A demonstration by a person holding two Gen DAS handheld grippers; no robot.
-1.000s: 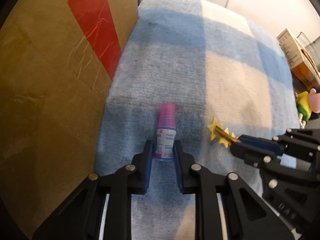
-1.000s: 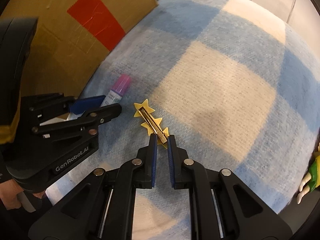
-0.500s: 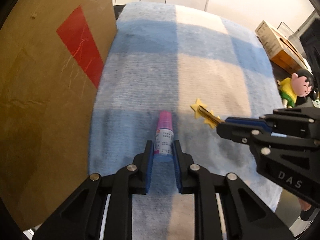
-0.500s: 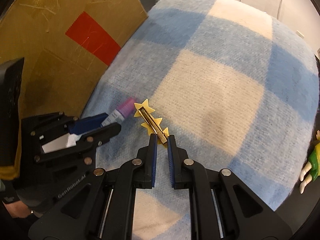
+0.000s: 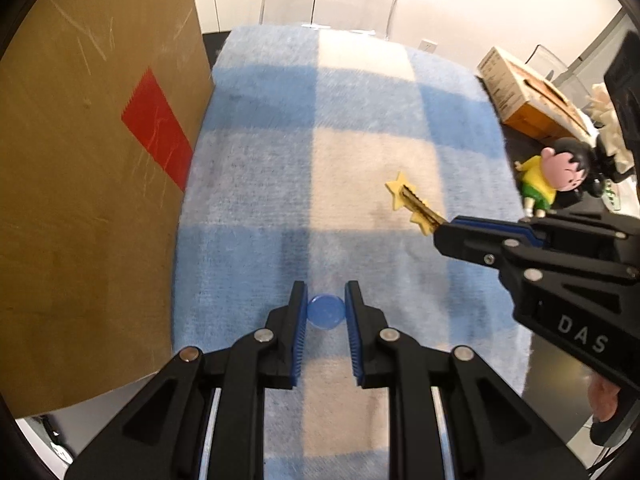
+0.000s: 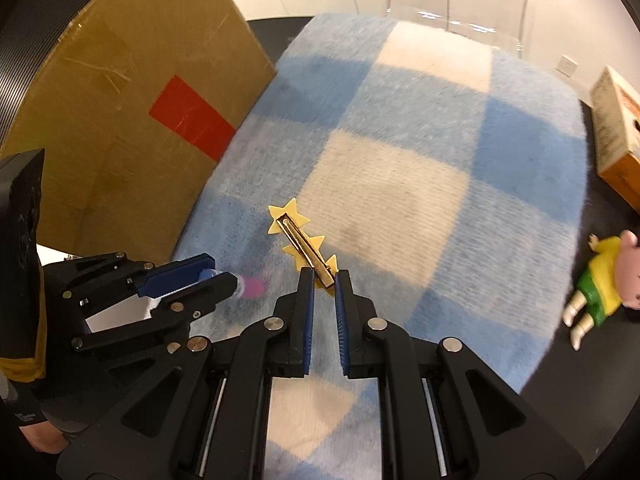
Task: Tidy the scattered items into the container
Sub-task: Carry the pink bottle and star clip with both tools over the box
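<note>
While the left gripper [image 5: 325, 312] pinches the light, smooth little bottle [image 5: 325, 317] across its body, the right gripper [image 6: 324, 282] clamps the stiff, thin star hair clip [image 6: 306, 246] by its bare metal end.

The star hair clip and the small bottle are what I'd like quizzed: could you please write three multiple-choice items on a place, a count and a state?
1. The cardboard box stands on which side of the checked blanket?
A left
B right
C on top

2. How many stars on the hair clip?
A one
B three
C five

3. The left gripper is
A open, holding nothing
B shut on the small bottle
C out of view

A: the box borders the blanket's left edge.
B: three stars along the gold bar.
B: blue pads squeeze the bottle's base.
</note>
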